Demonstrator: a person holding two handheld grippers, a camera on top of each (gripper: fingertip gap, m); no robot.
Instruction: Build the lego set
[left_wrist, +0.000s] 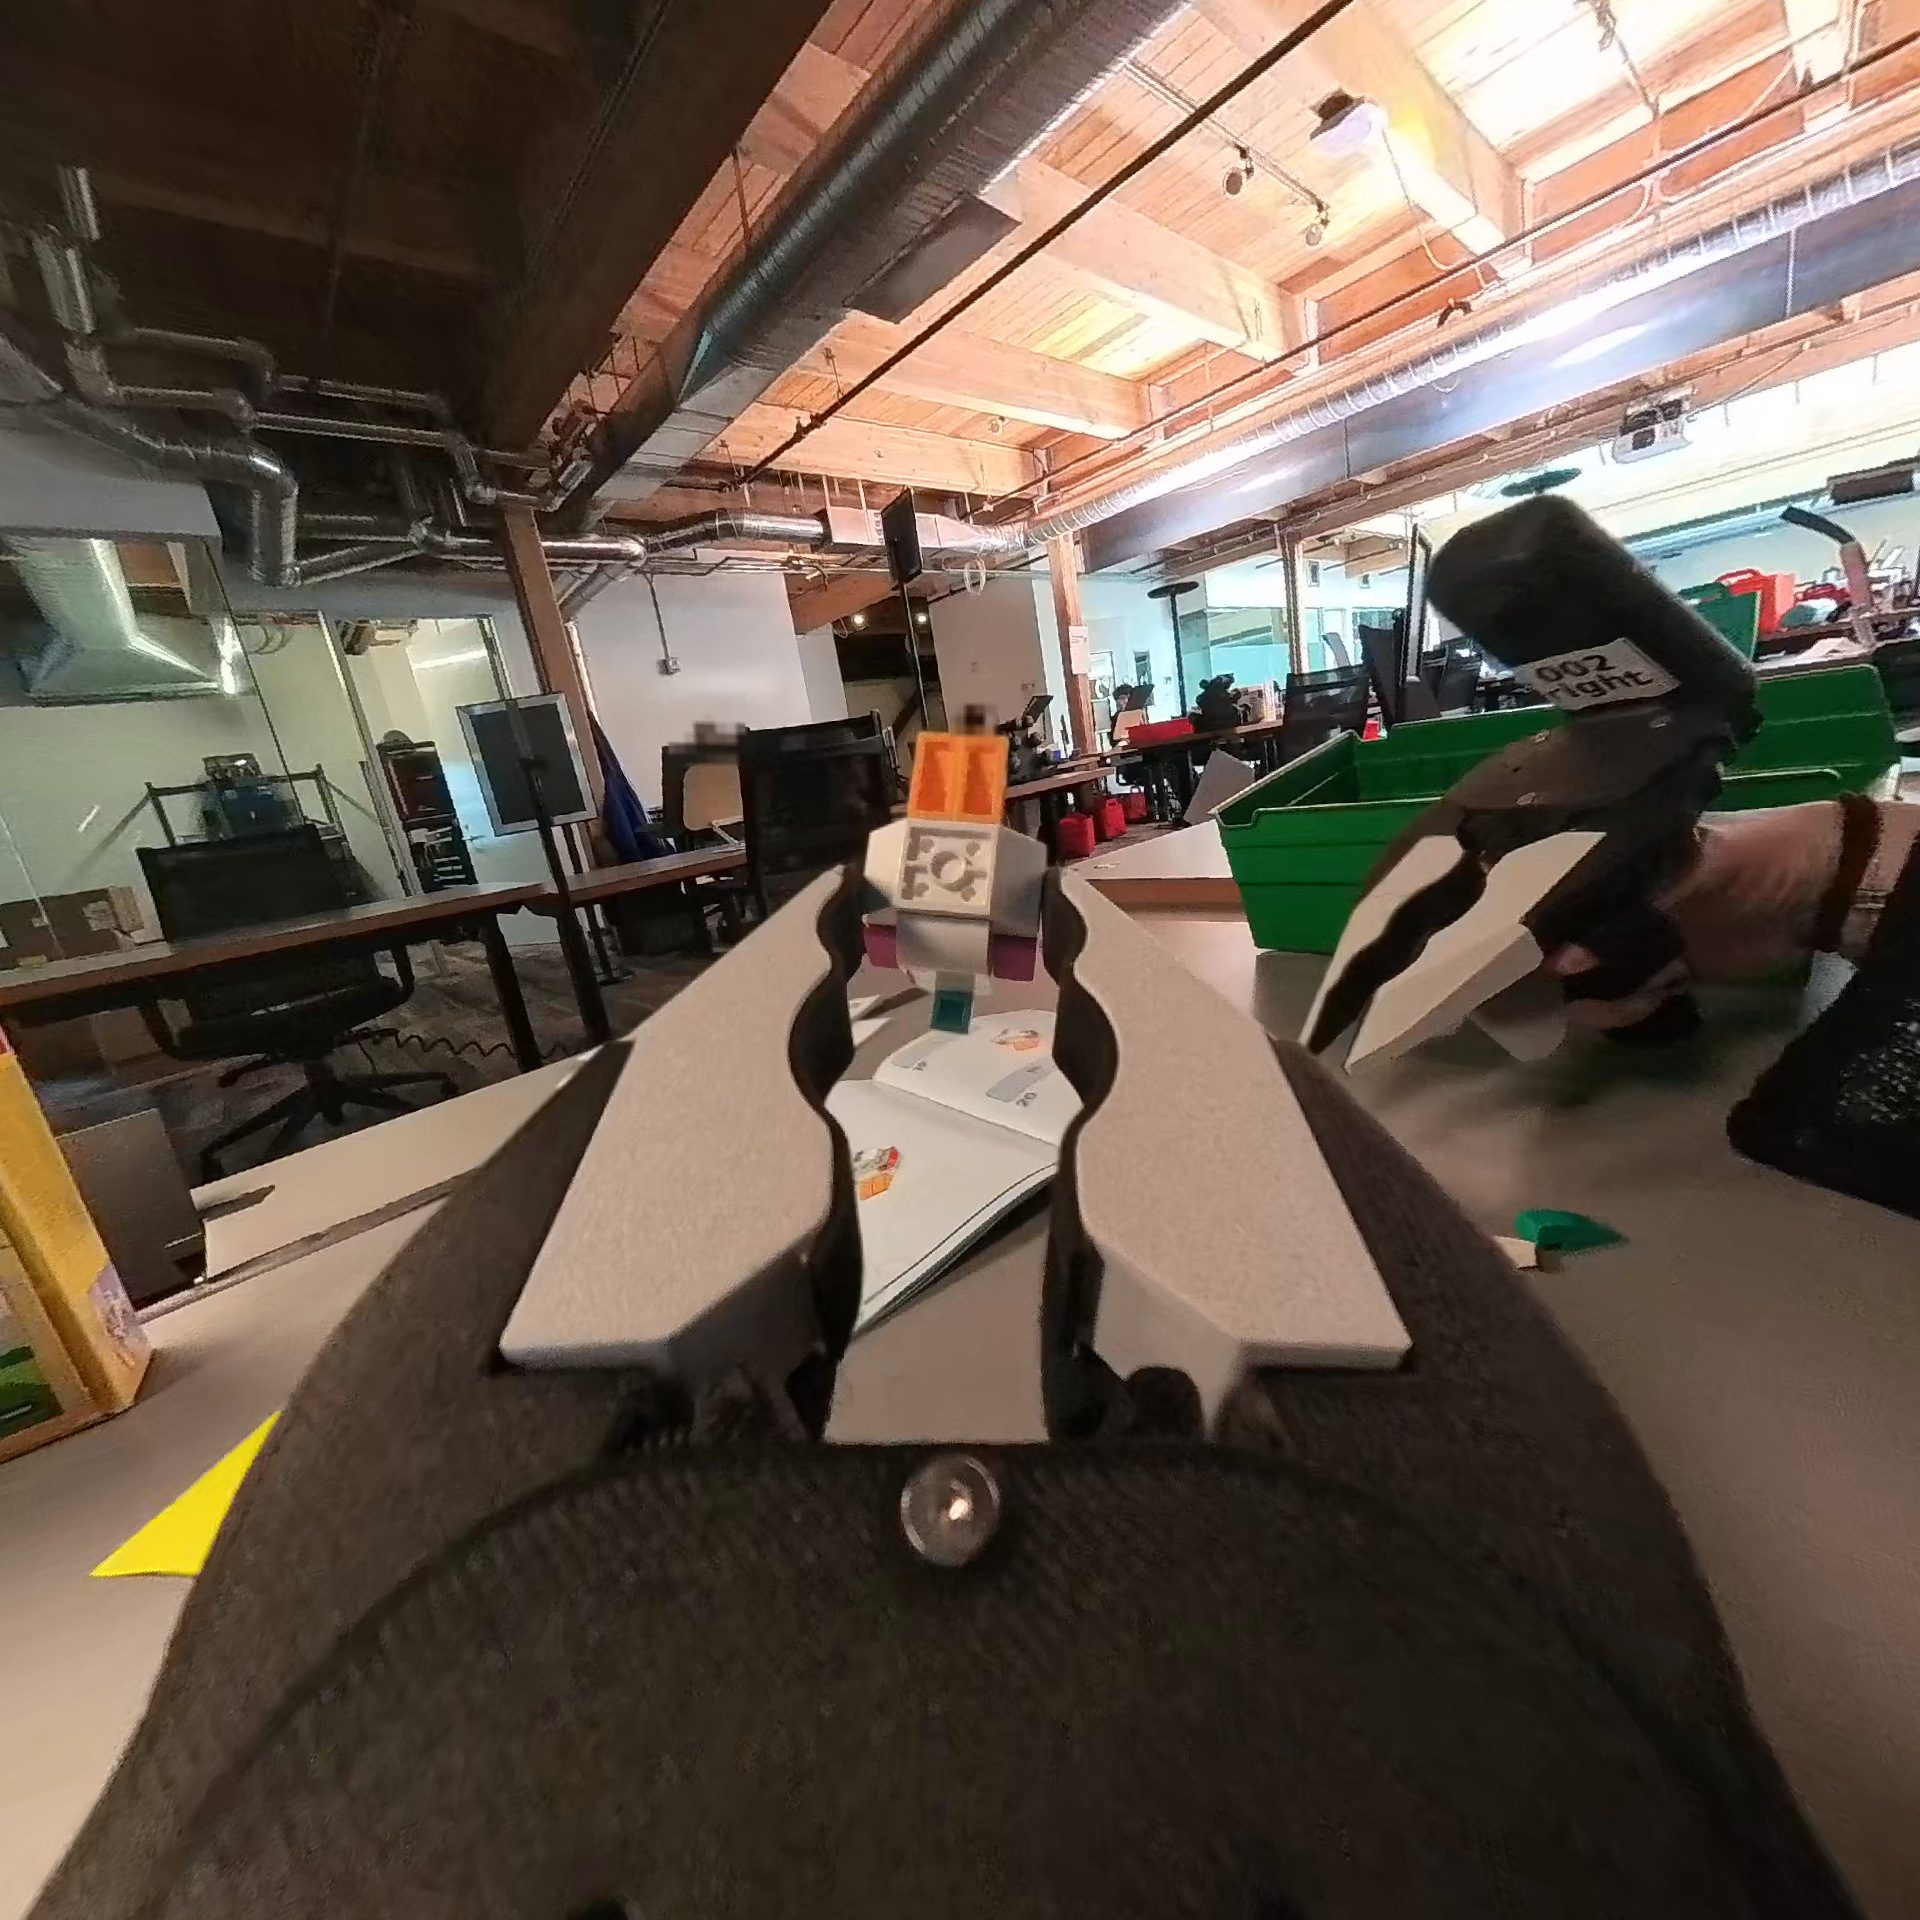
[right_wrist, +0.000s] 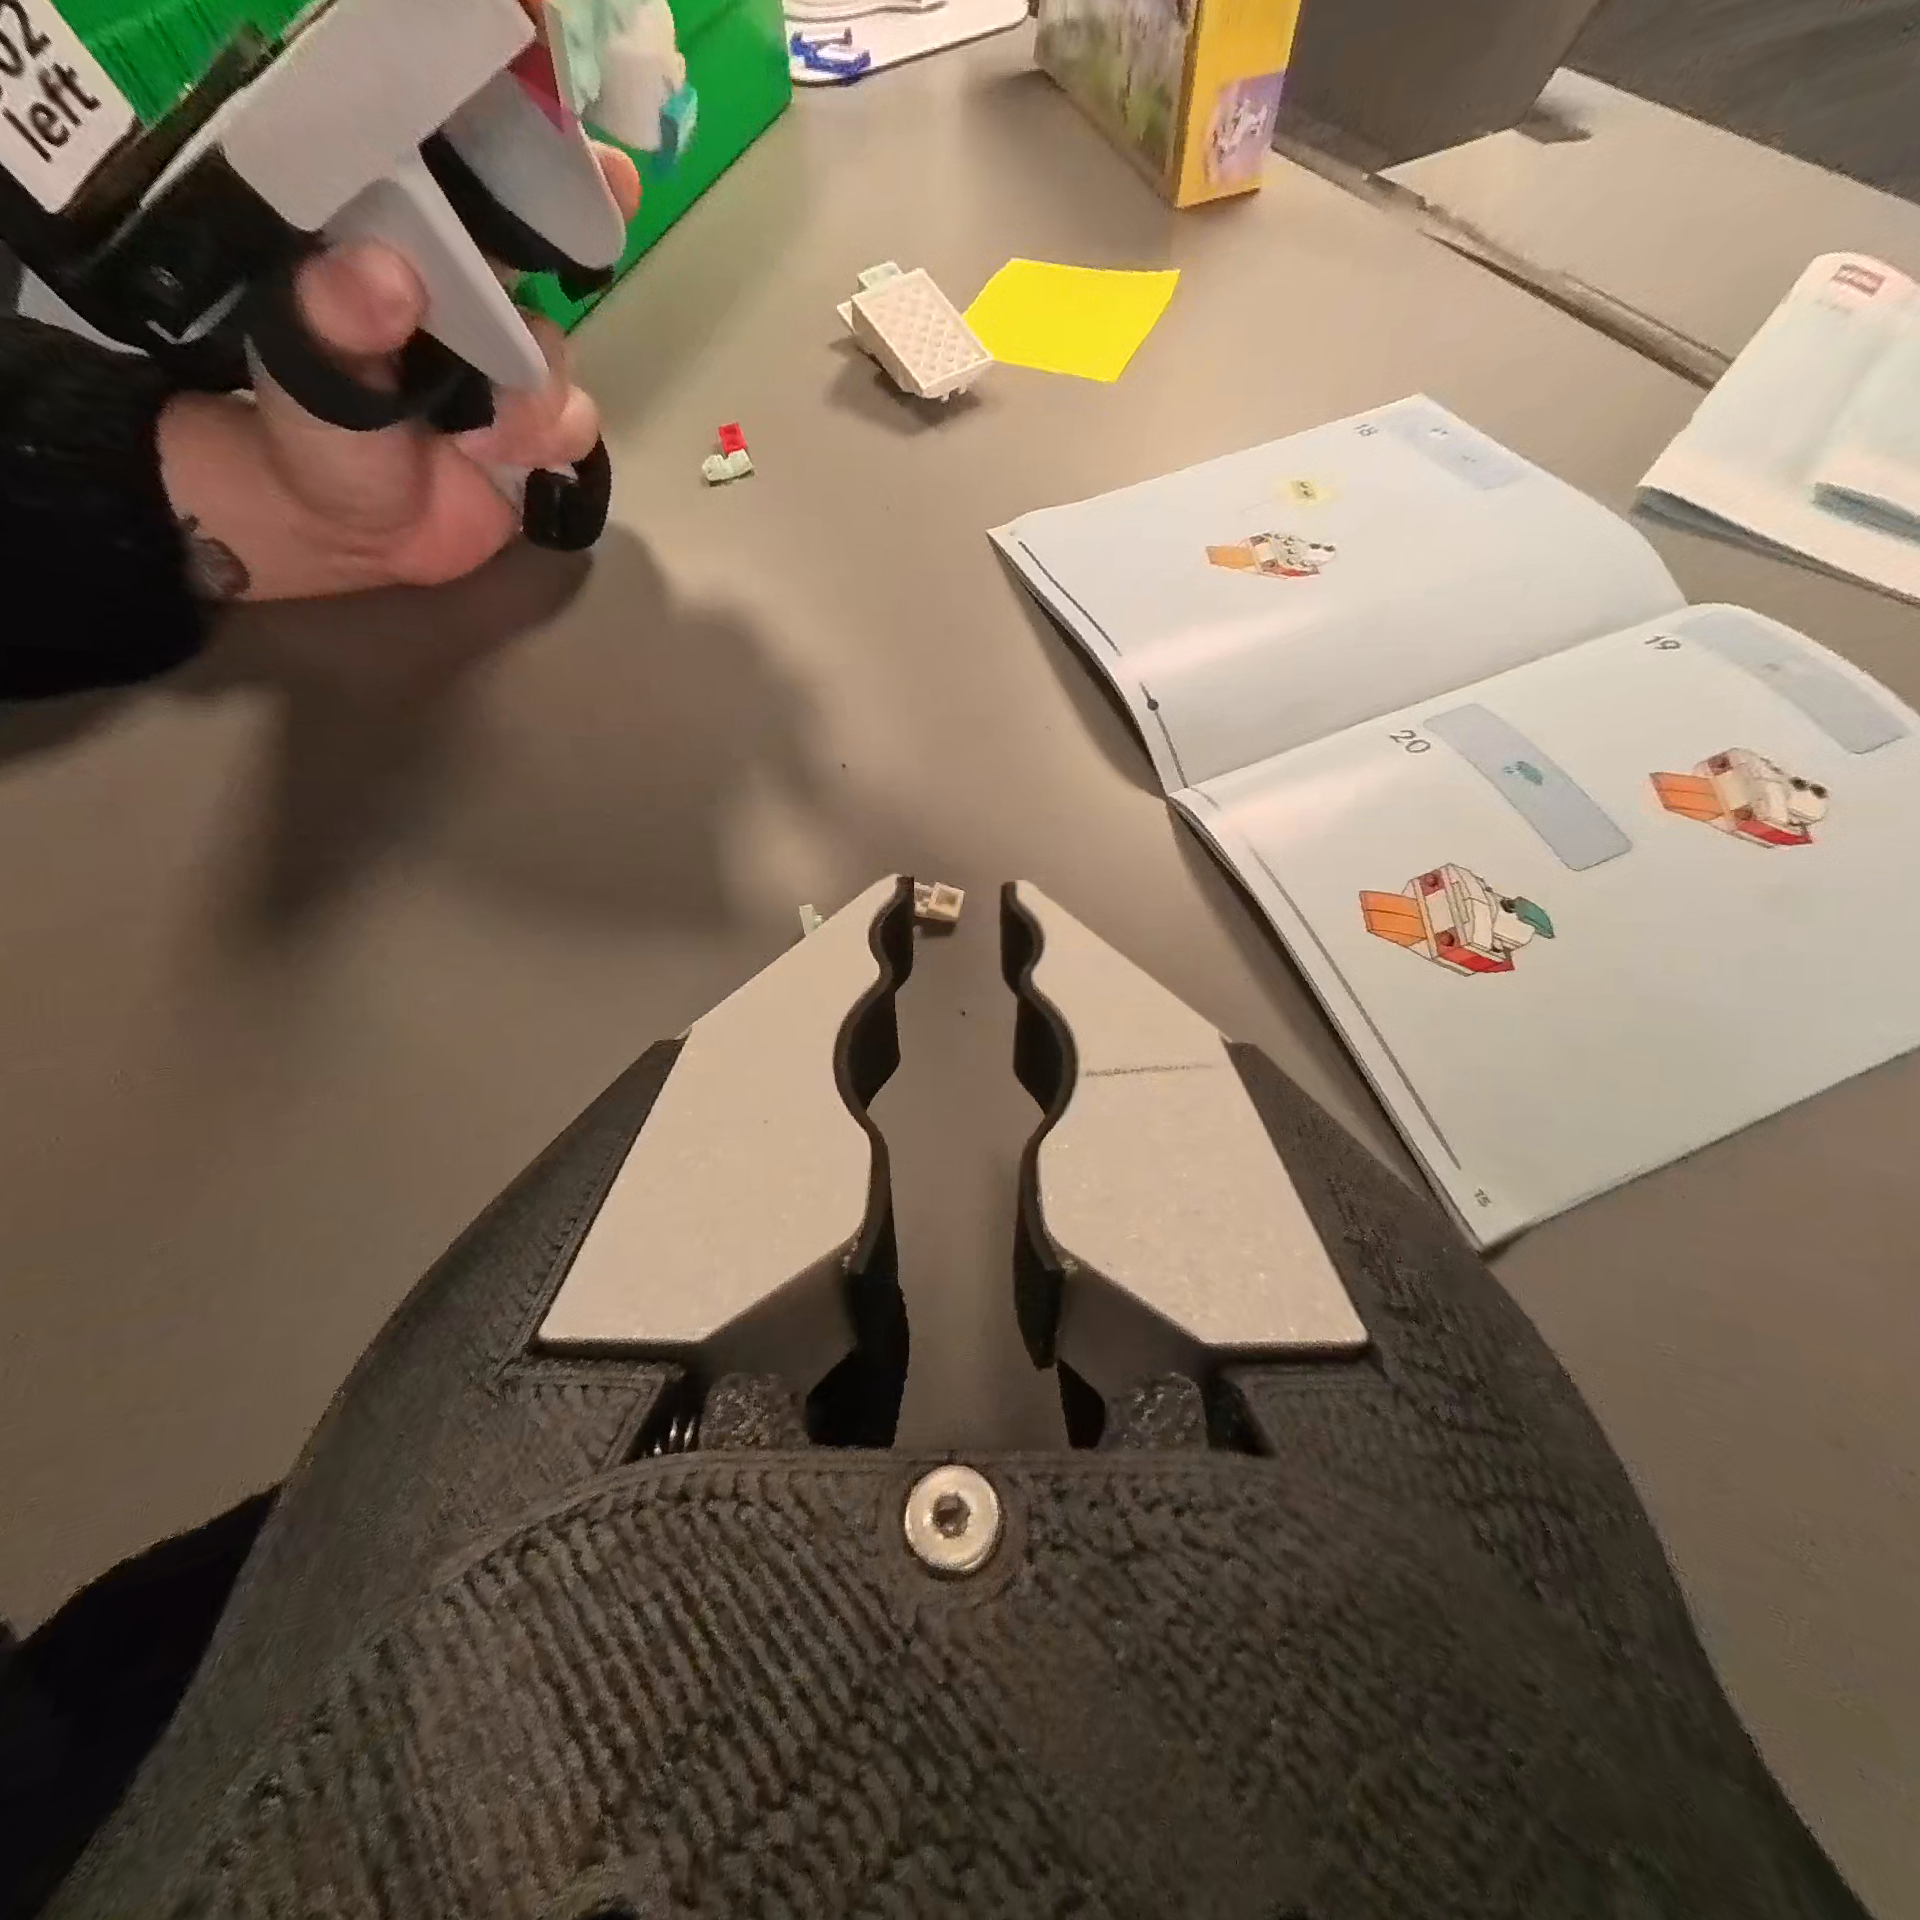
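Two grippers work over the grey table (right_wrist: 623, 727): the left gripper (left_wrist: 951, 904) is clenched on a small lego model (left_wrist: 948, 883), white with orange plates on top, lifted clear of the table above the open booklet (right_wrist: 1455, 852). The right gripper (right_wrist: 951, 899) hangs with its jaws parted just above the bare middle of the table, a tiny white brick (right_wrist: 938, 900) between its tips. A white lego block (right_wrist: 914, 330) lies farther back beside a yellow paper (right_wrist: 1070, 317).
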